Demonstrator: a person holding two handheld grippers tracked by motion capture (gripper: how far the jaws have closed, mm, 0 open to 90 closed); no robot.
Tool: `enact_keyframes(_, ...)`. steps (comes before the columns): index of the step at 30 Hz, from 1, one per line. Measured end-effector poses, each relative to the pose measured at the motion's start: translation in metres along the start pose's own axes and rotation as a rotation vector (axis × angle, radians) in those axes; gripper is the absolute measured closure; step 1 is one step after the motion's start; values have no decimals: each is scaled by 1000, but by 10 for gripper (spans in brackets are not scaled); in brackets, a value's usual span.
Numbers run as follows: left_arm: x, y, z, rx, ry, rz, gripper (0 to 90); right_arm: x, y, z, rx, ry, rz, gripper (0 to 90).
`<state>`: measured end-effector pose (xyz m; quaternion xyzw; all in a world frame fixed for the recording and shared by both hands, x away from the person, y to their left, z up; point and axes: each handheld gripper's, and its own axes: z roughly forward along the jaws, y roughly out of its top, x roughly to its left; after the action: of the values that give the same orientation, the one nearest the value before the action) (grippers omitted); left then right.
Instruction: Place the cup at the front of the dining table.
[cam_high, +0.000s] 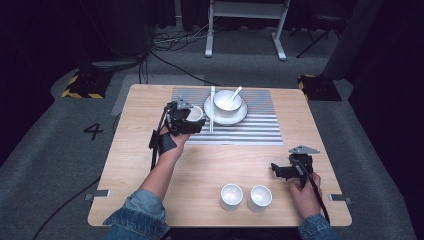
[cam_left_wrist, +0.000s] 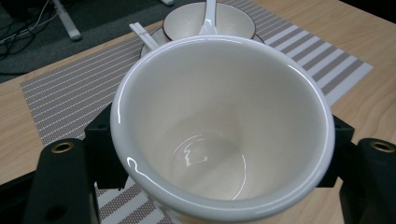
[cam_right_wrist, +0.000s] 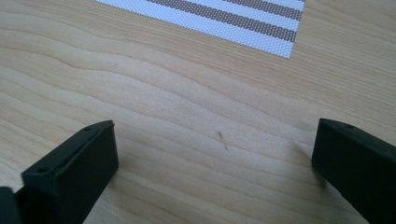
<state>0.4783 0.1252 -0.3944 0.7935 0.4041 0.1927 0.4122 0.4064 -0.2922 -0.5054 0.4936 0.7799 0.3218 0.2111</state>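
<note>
My left gripper (cam_high: 192, 120) is shut on a white cup (cam_high: 195, 114) over the left part of the striped placemat (cam_high: 250, 127). In the left gripper view the cup (cam_left_wrist: 224, 126) is upright and empty, with a black jaw on each side of it. Just right of it a white bowl (cam_high: 227, 100) with a spoon (cam_high: 235, 92) sits on a plate (cam_high: 225, 117), and white chopsticks (cam_high: 212, 107) lie beside the plate. My right gripper (cam_high: 277, 170) hovers open over bare wood at the table's right. Its jaws stand wide apart with nothing between them, around the midpoint of the right gripper (cam_right_wrist: 215, 154).
Two more white cups (cam_high: 232, 196) (cam_high: 260, 197) stand side by side near the front edge of the wooden table (cam_high: 150, 170), left of my right hand. Beyond the table lie floor cables and a white stand's legs (cam_high: 245, 30).
</note>
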Motion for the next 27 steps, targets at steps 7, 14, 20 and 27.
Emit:
enact_keyframes(7,19,4,18,17,28,-53,265,0,0,0,0,0,0,4)
enact_keyframes(14,36,0,40,23,31,-157,265,0,0,0,0,0,-1,4)
enact_keyframes(20,40,-8,58,13,45,-234,265,0,0,0,0,0,-1,5)
enact_keyframes(27,44,-16,77,58,94,-225,265,0,0,0,0,0,-1,5)
